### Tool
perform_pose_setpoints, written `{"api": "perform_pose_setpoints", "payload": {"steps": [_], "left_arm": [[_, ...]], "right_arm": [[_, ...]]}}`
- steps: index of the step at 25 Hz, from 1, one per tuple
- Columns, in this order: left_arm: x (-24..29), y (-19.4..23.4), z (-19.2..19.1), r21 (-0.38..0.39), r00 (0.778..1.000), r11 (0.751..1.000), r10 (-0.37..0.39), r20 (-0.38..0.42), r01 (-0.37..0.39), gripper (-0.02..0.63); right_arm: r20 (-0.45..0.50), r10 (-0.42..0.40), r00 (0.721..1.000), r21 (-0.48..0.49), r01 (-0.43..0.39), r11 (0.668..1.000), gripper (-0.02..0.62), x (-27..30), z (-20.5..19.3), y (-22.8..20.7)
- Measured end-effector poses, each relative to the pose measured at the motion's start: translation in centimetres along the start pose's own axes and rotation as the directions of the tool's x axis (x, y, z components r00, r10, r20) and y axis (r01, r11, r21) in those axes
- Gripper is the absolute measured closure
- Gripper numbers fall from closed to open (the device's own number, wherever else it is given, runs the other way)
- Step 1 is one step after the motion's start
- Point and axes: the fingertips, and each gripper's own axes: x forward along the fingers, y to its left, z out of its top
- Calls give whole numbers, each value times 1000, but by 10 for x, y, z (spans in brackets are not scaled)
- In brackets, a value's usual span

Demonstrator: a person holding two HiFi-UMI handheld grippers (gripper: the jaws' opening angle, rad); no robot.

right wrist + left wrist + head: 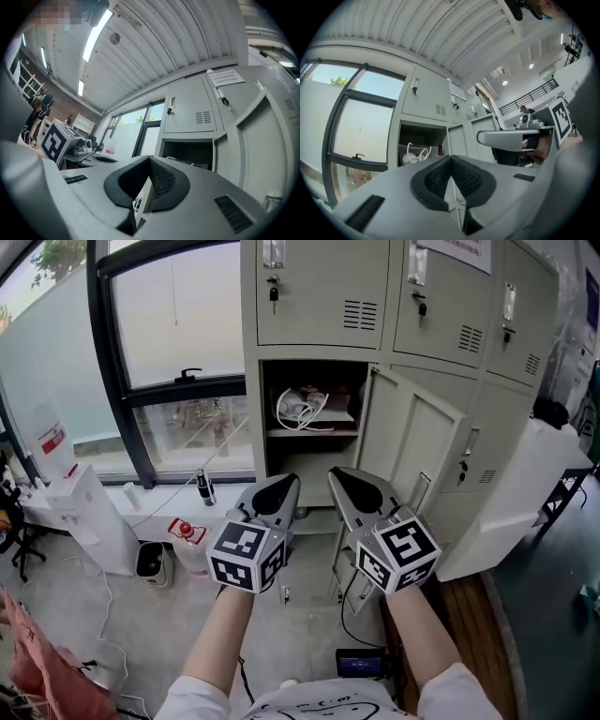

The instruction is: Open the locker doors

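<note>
Pale grey sheet steel fills the upper right of the head view: a bank of metal lockers (441,306). In its middle row, one tall grey locker door (412,442) stands swung open toward the right. It bares a dark compartment (314,460) at centre frame, where a coiled white cable (298,411) lies on the inner shelf. The doors above are closed, and a small key (273,294) hangs in the lock of the upper-left one. Below the opening, at lower centre, the left gripper (284,486) and the right gripper (339,476) hover side by side, apart from the lockers. Each one's jaws are clenched pad to pad with nothing between them. A black-framed window (178,381) takes the upper left.
</note>
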Motion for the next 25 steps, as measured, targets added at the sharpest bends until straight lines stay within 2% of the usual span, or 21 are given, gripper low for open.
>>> {"api": "perform_pose_setpoints", "payload": {"steps": [5, 10, 14, 18, 21, 25], "left_arm": [[3, 14, 46, 74, 999, 997, -8, 52, 5, 578], [6, 40, 88, 91, 993, 996, 1, 116, -12, 578], [8, 63, 114, 108, 990, 994, 12, 142, -27, 578], [10, 81, 131, 121, 989, 992, 5, 151, -24, 578], [14, 93, 141, 128, 989, 991, 8, 149, -27, 578], [24, 107, 166, 125, 984, 991, 13, 178, -36, 578]], "right_arm": [[66, 21, 998, -65, -16, 998, 583, 34, 43, -2], [133, 19, 991, -115, -4, 993, 583, 72, 85, -11], [165, 15, 986, -107, 3, 994, 583, 104, 115, -21], [179, -7, 984, -95, 25, 995, 583, 131, 142, -33], [172, 9, 985, -94, 7, 996, 583, 151, 157, -36], [165, 18, 986, -145, 6, 989, 581, 175, 179, -42]]}}
